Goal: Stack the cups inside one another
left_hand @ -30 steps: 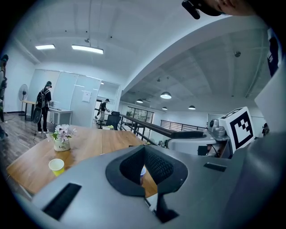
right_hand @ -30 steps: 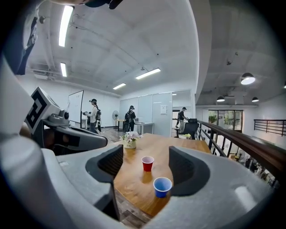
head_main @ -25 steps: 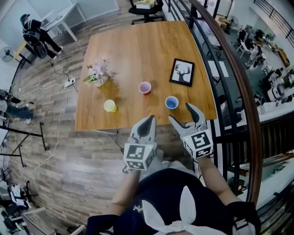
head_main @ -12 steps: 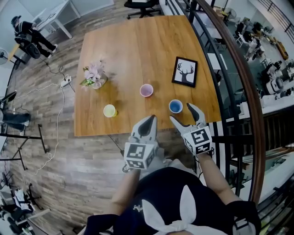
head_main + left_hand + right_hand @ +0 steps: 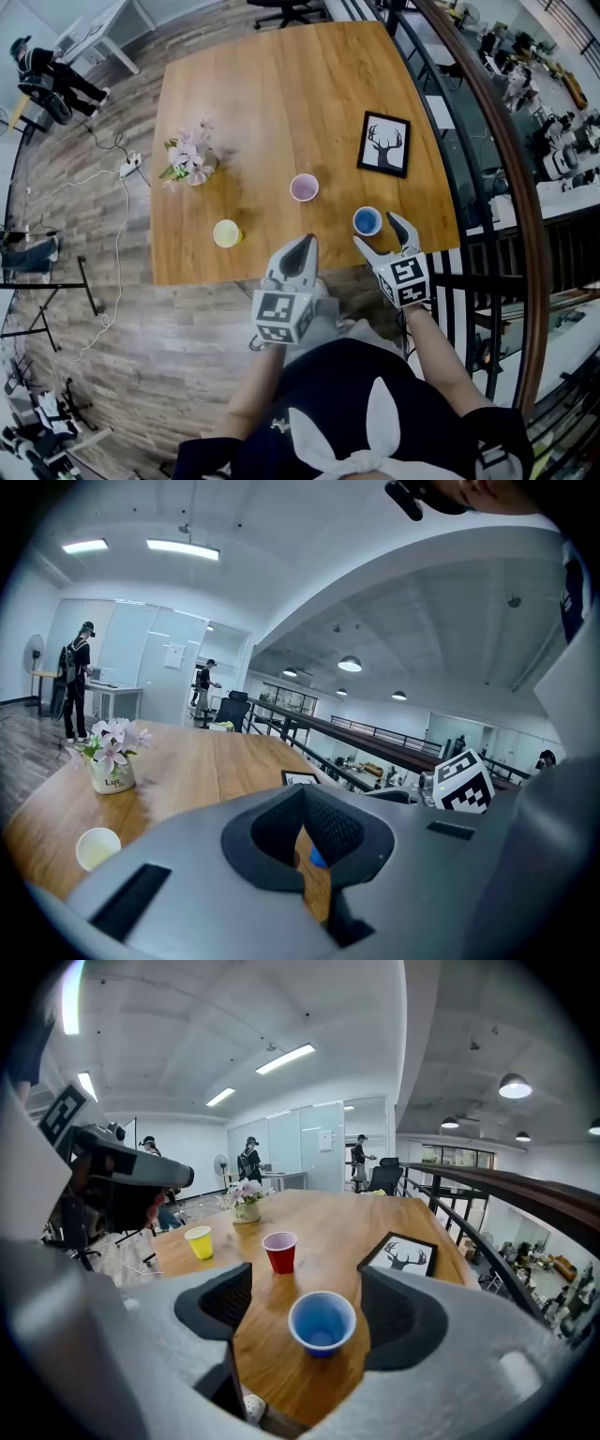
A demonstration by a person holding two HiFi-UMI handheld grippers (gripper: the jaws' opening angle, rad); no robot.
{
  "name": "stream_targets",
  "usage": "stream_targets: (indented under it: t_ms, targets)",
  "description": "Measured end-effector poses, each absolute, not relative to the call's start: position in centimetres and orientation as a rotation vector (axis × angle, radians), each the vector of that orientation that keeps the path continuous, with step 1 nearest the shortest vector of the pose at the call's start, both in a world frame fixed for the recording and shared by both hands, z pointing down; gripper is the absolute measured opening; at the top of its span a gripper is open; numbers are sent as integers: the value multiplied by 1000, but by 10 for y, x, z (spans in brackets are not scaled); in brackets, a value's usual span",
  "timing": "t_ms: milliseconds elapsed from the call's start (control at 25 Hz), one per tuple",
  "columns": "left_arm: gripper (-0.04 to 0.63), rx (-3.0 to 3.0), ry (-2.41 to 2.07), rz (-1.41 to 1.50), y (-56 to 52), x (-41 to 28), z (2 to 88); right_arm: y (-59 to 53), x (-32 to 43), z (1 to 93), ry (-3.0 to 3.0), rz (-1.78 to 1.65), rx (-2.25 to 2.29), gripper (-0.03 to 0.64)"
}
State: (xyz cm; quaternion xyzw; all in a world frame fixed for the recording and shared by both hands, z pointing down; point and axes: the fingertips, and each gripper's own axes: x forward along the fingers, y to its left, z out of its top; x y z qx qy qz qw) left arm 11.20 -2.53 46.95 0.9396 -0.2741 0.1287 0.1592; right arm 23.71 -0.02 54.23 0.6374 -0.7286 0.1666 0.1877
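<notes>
Right gripper view | right gripper (image 5: pixel 306 1279) jaws just opened wide — blue cup (image 5: pixel 322 1322) between, untouched | left gripper (image 5: pixel 302 799) closed, empty

A wooden bench (image 5: pixel 267 94) fills the upper middle of the head view. On it, a pot of pink flowers (image 5: pixel 190 161) stands at the left. A yellow cup (image 5: pixel 226 232) is near the lower edge and a red cup (image 5: pixel 303 187) near the centre. A blue cup (image 5: pixel 367 221) sits at the lower right, and a framed deer picture (image 5: pixel 384 143) at the right. All stand apart.
</notes>
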Motion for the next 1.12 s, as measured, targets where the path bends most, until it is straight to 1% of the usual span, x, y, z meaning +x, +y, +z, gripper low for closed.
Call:
stream_targets:
  t_ms: [600,1120]
  targets:
    - [9,2633,-823,399,-69,96,487,-17,253,623,-1894,587,1744,360]
    - [9,2622,-785,420,-76,99,496,-23,253,642,-1870,648,1717,357]
